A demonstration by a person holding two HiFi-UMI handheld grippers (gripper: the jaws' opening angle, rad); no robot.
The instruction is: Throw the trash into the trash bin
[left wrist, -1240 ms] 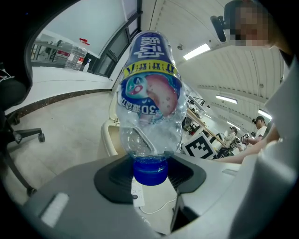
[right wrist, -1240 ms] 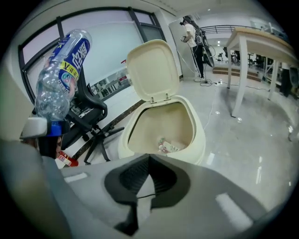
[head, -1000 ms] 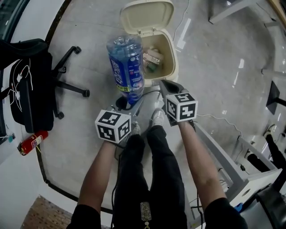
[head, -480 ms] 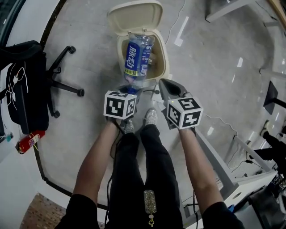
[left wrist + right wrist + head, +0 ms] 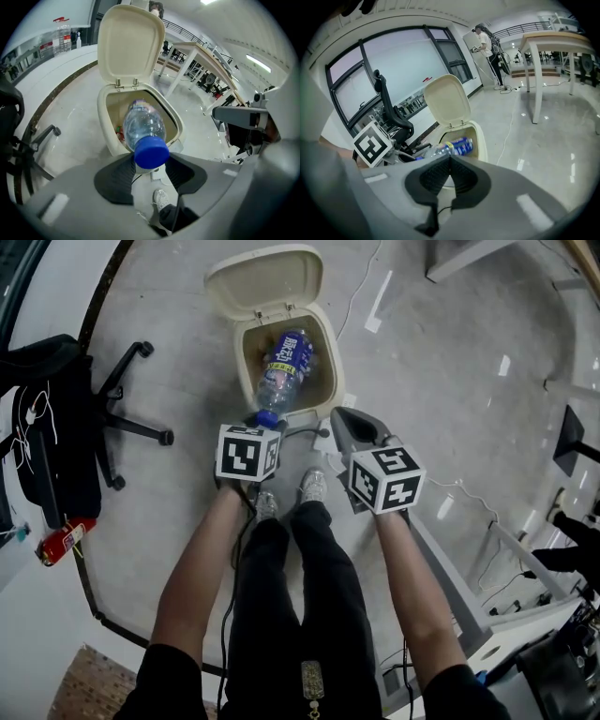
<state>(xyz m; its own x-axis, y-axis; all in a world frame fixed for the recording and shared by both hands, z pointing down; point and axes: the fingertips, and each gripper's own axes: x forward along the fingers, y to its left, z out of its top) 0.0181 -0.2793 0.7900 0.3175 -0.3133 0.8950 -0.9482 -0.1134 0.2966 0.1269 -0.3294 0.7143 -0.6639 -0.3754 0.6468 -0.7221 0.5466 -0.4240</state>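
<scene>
Just short of the trash bin [image 5: 330,362], the left gripper's [image 5: 151,161] fingers [image 5: 115,177] clamp the blue cap of a clear plastic water bottle [image 5: 285,369]. The bottle slants down into the bin's open mouth with nothing barring it, while the right gripper [image 5: 449,161], at the bin's near right corner, has its fingers pressed together on nothing. Left of the bin stand a black office chair [image 5: 66,418] and a red fire extinguisher [image 5: 66,538] on the glossy grey floor [image 5: 450,352], with a white table [image 5: 543,42] to the bin's right and large windows [image 5: 408,56] behind.
</scene>
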